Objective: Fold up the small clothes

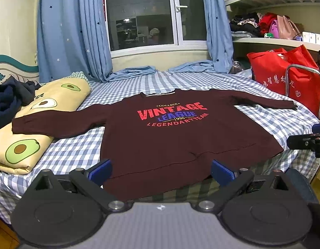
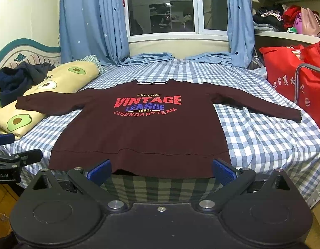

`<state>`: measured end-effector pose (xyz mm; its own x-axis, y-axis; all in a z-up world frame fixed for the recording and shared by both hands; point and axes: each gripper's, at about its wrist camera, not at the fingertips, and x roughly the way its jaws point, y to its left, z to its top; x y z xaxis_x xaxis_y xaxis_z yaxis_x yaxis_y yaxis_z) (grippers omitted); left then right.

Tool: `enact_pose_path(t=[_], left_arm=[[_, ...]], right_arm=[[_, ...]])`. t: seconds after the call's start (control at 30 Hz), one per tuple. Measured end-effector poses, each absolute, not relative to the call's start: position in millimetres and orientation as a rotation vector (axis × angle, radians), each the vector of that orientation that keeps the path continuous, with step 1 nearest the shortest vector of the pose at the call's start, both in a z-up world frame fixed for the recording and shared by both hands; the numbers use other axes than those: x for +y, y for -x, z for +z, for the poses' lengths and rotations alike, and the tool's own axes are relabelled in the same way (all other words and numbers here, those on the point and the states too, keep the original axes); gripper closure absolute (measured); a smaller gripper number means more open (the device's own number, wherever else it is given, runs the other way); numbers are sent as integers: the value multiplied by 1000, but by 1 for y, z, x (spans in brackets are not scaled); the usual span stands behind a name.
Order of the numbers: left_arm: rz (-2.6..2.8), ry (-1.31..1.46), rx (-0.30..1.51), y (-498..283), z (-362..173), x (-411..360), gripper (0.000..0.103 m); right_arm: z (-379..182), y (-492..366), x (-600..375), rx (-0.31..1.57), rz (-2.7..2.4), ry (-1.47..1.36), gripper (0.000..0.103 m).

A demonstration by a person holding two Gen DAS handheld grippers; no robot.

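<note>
The left gripper (image 1: 161, 171) is hovering over the near hem of the maroon sweatshirt (image 1: 166, 137), its jaws standing wide apart and gripping nothing; its blue pads (image 1: 100, 171) are showing on either side of the hem, above the cloth. The right gripper (image 2: 161, 170) is hanging at the same near hem, a little further along it, likewise spread wide and empty, with its blue pads (image 2: 223, 171) framing the hem's edge where the sweatshirt is drooping slightly over the side of the bed.

The maroon sweatshirt (image 2: 143, 132) is lying flat and face up on the blue checked bedsheet (image 2: 263, 137), printed lettering showing, collar pointing away from the grippers toward the window (image 2: 176, 6), and both sleeves spread outward. The sleeve on the sweatshirt's left-hand side in view is resting across the avocado-print quilt (image 1: 35, 132), which is lying rolled beside the sweatshirt; a heap of dark clothes (image 2: 21, 81) is sitting on the far end of that quilt. The opposite sleeve is stretching out toward a red bag (image 1: 288, 76) standing just beyond the sweatshirt's cuff at the bed's edge. Beyond the sweatshirt's collar, blue curtains (image 2: 91, 20) are hanging at both sides of the window, their ends pooling on the sheet. Above the red bag, white shelves (image 1: 278, 39) are holding bags and folded things.
</note>
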<state>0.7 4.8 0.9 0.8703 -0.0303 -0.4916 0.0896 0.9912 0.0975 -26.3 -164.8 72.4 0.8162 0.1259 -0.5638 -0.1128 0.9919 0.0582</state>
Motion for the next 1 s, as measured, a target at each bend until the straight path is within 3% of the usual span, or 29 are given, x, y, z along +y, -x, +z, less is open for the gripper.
enact_pose_path(t=[1.0], left_arm=[[-67, -116, 506, 2, 3, 7, 1]], right_arm=[[78, 30, -164, 563, 128, 10, 1]])
